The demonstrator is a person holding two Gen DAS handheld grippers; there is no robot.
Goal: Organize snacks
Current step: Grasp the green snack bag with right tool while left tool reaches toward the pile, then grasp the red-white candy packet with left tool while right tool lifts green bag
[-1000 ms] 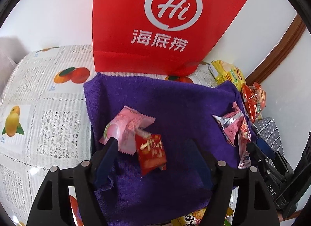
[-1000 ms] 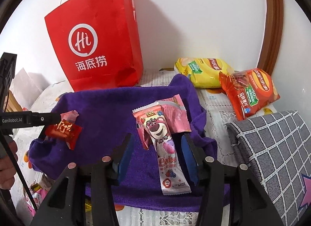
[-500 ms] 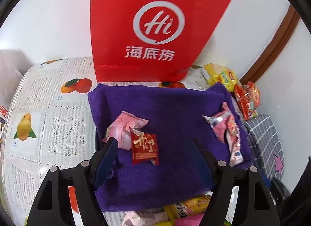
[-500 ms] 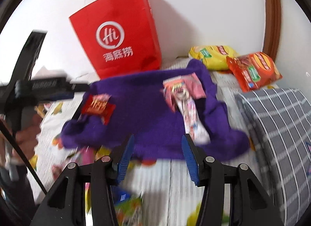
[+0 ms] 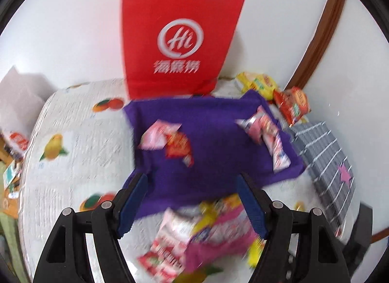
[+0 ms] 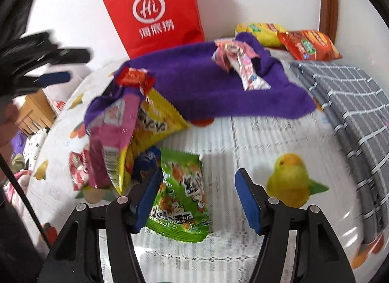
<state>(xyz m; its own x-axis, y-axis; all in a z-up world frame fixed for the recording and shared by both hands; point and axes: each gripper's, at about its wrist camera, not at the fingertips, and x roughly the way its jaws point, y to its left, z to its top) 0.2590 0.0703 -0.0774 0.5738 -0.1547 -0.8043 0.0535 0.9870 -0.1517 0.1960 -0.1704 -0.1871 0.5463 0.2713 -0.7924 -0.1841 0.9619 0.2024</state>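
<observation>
Jaws on both grippers stand wide apart with nothing between the pads. Right gripper (image 6: 198,197): green snack packet (image 6: 181,197) lies flat on the tablecloth (image 6: 243,146), just inside the left jaw, its near end between the jaws. Left gripper (image 5: 192,201): hangs above a loose pile of pink and yellow packets (image 5: 206,232), which sits between and slightly below the jaws; view blurred, labels unreadable.

Step in hand, as judged: selecting the next unsorted packet. Beyond the jaws, the purple towel (image 5: 214,137) already carries a red packet (image 5: 178,146) overlapping a pink packet (image 5: 155,134) on its left side, and pink bear-print packets (image 5: 267,134) on its right.

Next move likely calls for the right gripper to shift left, centre on the green packet, descend and close across its width.

Green packet: glossy film, crimped ends, puffed, cartoon print. Probably light, slippery and crushable; gentle squeeze advised.
</observation>
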